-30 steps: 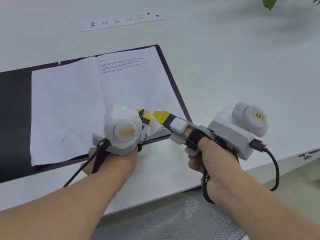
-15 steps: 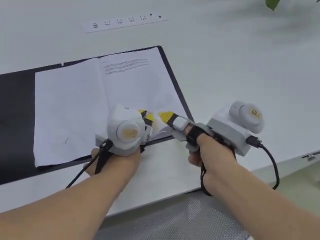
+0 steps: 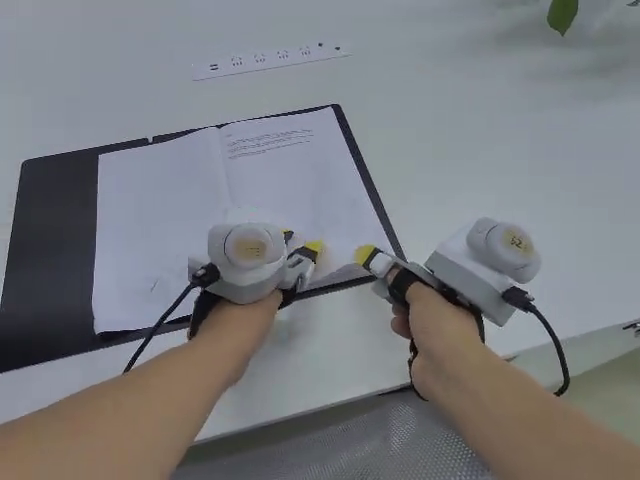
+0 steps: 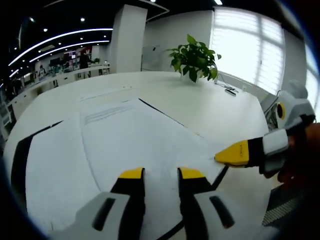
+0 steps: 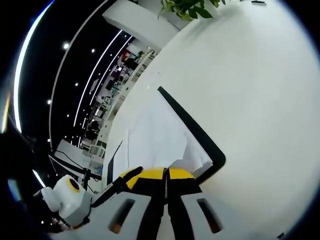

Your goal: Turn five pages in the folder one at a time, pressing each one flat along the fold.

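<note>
Left gripper (image 3: 312, 250), centre of the head view: pale grey rounded housing, circular cap with a yellow-orange marking, black jaws tipped in yellow. Black cable (image 3: 160, 330) running toward the lower left of the frame. Right gripper (image 3: 365, 256), right of centre: boxy grey-white body, rounded dome with a yellow-orange mark, identical black-and-yellow jaws. Black strap (image 3: 405, 285) just behind the jaws; second black cable (image 3: 548, 340) looped at lower right.

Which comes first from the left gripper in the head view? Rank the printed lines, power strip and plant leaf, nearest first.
1. Printed lines, on the folder's right page, just beyond the left gripper.
2. Power strip, farther back on the table.
3. Plant leaf, at the far right corner.
</note>
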